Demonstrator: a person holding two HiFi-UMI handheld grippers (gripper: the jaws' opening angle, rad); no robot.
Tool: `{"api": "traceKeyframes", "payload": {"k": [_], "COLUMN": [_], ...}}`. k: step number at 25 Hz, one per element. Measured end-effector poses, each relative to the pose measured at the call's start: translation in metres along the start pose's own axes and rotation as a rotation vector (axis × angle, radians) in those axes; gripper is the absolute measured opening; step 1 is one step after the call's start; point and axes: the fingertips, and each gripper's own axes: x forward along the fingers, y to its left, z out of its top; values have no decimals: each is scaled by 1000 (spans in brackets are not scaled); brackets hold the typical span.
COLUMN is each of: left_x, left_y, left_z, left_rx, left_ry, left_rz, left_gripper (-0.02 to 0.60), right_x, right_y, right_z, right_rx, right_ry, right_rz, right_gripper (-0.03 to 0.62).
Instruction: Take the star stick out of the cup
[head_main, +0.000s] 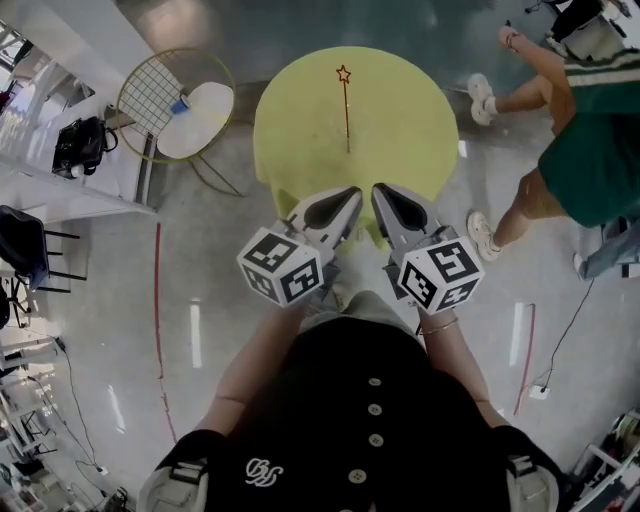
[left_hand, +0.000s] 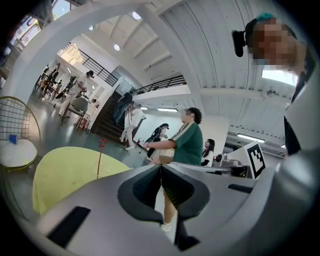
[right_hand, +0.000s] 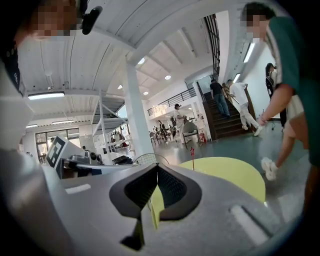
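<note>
**A:** How many grippers, and how do their jaws stand?

**B:** Two. The left gripper (head_main: 350, 195) has its jaws pressed together with nothing between them. The right gripper (head_main: 380, 193) is the same, pads meeting and empty. They sit side by side, tips near each other, over the near edge of the table (head_main: 300, 130).

**A:** Just one table?

**B:** One, round and yellow-green. On it is one star stick (head_main: 346, 110), standing upright toward the far side with a red star on top (I cannot make out what holds its foot). It is well apart from both grippers.

**A:** And around the table?

**B:** One wire-backed chair (head_main: 205, 118) stands to the left, with a white seat and one small blue thing (head_main: 180, 104) lying on it. One person in a green top (head_main: 590, 160) is to the right of the table. The left gripper view shows other people (left_hand: 131, 125) far back by a staircase (left_hand: 107, 120), too small to count
</note>
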Motion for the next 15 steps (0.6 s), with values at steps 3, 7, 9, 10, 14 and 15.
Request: {"api": "traceKeyframes", "payload": {"k": [3, 7, 9, 10, 14, 15], "left_x": [2, 6, 9, 11, 18, 20], "left_y": [4, 10, 17, 21, 35, 39], "left_z": [2, 4, 5, 5, 8, 9], "left_rx": [-5, -9, -11, -13, -17, -17], "left_ry": [2, 11, 18, 19, 28, 34], "left_rz": [6, 8, 12, 14, 9, 6], "left_gripper": [12, 12, 12, 12, 12, 12], "right_x": [1, 8, 17, 22, 40, 45], "right_y": [-5, -13, -17, -20, -28, -29], "right_z": [-1, 2, 2, 3, 7, 7], "right_rx": [2, 14, 22, 23, 23, 25], "right_ry": [10, 12, 13, 13, 18, 22], "right_rz": [-8, -16, -16, -17, -26, -29], "right_gripper": [5, 5, 5, 5, 5, 5]}}
